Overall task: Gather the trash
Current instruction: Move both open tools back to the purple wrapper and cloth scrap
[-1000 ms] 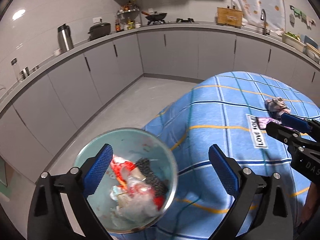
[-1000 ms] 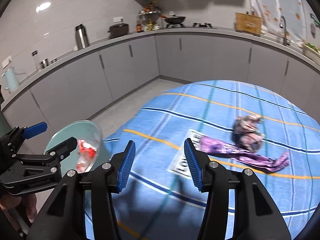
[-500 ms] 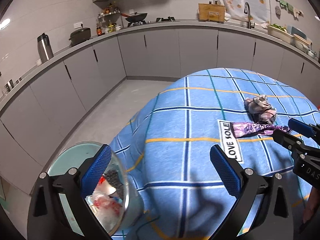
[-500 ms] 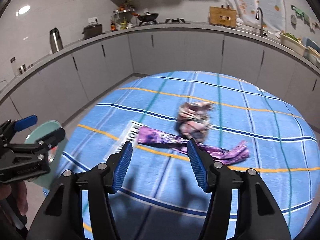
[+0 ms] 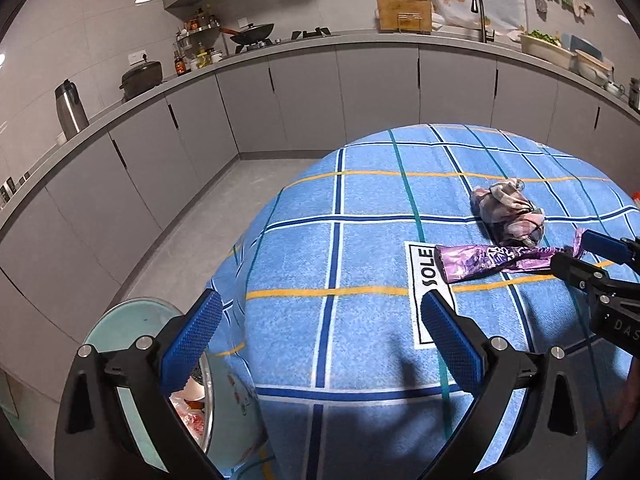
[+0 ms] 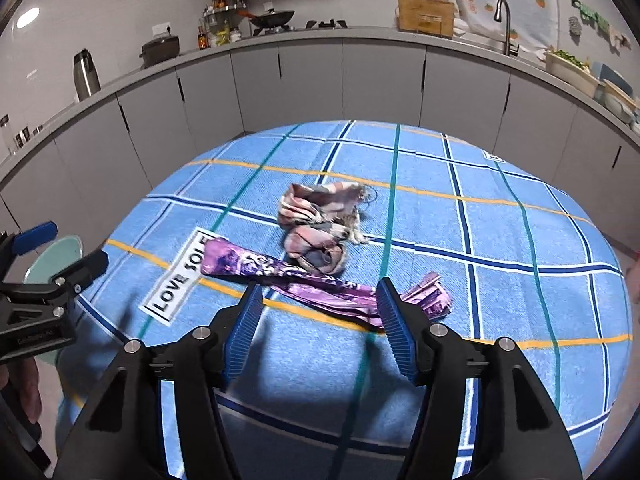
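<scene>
Right tongs (image 6: pixel 320 322) nearer purple wrapper (image 6: pixel 304 280) — widening, empty, left tongs (image 5: pixel 320 344) apart, "LOVE SOLE" label (image 6: pixel 176 276)

A blue checked tablecloth (image 6: pixel 500 240) carries a crumpled pink wrapper (image 6: pixel 320 228); a long purple wrapper (image 6: pixel 304 280) lies just beside it, nearer the camera, touching it

Blue checked tablecloth (image 6: pixel 500 240) with a "LOVE SOLE" label (image 6: pixel 178 280) covers the table. Grey cabinets (image 5: pixel 304 96) behind; wok (image 5: pixel 252 34) at 11 o'clock, steel flask (image 5: pixel 71 110) at 9, faucet (image 5: pixel 480 14) at 1.
</scene>
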Demonstrator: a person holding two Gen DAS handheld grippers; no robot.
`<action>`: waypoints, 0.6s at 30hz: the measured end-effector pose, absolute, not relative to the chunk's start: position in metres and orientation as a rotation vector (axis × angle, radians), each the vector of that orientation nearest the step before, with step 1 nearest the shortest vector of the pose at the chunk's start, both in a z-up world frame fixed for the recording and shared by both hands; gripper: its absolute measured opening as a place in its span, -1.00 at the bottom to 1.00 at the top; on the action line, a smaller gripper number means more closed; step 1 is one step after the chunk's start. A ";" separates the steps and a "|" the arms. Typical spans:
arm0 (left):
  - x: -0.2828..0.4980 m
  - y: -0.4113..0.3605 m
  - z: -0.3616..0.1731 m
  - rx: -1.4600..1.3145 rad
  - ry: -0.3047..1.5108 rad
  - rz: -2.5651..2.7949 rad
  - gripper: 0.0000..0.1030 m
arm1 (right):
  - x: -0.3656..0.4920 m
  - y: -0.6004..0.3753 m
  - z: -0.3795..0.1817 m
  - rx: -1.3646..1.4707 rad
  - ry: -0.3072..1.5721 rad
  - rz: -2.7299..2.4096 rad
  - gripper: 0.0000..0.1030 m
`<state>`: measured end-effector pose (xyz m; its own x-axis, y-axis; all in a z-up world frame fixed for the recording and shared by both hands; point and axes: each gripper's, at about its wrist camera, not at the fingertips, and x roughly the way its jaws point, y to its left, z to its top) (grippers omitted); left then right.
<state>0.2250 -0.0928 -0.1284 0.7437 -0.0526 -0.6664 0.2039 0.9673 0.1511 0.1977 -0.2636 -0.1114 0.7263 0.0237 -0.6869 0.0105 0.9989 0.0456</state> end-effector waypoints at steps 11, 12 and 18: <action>0.236 -0.103 -0.141 0.239 0.747 -0.148 0.90 | 0.229 -0.276 -0.136 0.012 0.883 0.041 0.21; 0.238 -0.103 -0.142 0.241 0.753 -0.147 0.90 | 0.232 -0.277 -0.139 0.013 0.902 0.044 0.21; 0.242 -0.103 -0.142 0.234 0.752 -0.150 0.90 | 0.230 -0.276 -0.141 -0.025 0.947 0.063 -0.15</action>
